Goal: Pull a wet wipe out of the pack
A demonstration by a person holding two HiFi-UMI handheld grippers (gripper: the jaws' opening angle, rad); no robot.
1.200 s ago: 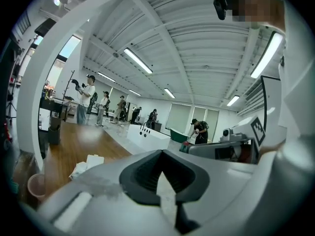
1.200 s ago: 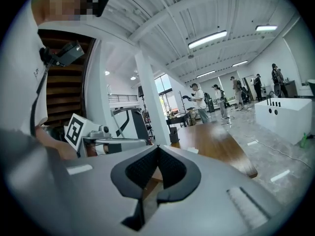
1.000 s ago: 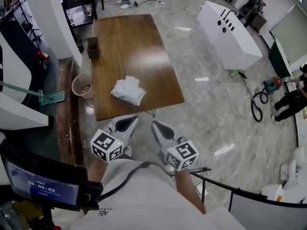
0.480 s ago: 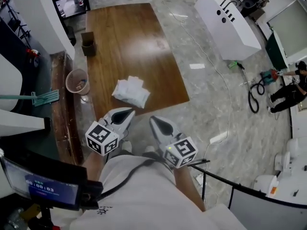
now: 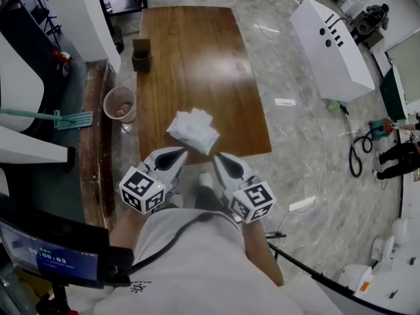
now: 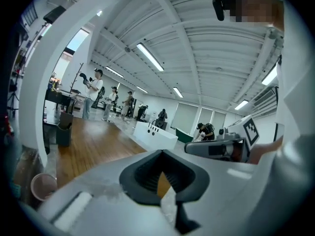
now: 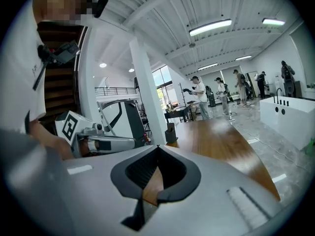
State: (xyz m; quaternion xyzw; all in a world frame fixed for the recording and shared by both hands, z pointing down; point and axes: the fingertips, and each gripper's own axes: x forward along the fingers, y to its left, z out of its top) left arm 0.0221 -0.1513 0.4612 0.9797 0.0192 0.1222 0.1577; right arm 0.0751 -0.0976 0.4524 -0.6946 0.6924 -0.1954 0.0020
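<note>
The white wet wipe pack [image 5: 193,130] lies crumpled near the front edge of the brown wooden table [image 5: 190,51]. Both grippers hover side by side just short of that edge, pointing at the pack without touching it. My left gripper [image 5: 174,156] is to the pack's lower left and my right gripper [image 5: 220,161] to its lower right. In the left gripper view the jaws [image 6: 161,151] meet at their tips with nothing held. The right gripper view shows its jaws [image 7: 157,146] shut and empty too, with the table stretching away beyond them.
A round waste bin [image 5: 119,104] stands on the floor left of the table. A small dark box [image 5: 140,53] sits at the table's far left corner. A white cabinet [image 5: 331,41] and cables [image 5: 357,156] lie to the right. A mop [image 5: 62,118] is at the left.
Both grippers have advanced together toward the table's front edge and now sit closer to the wipe pack. Their jaws stayed shut.
</note>
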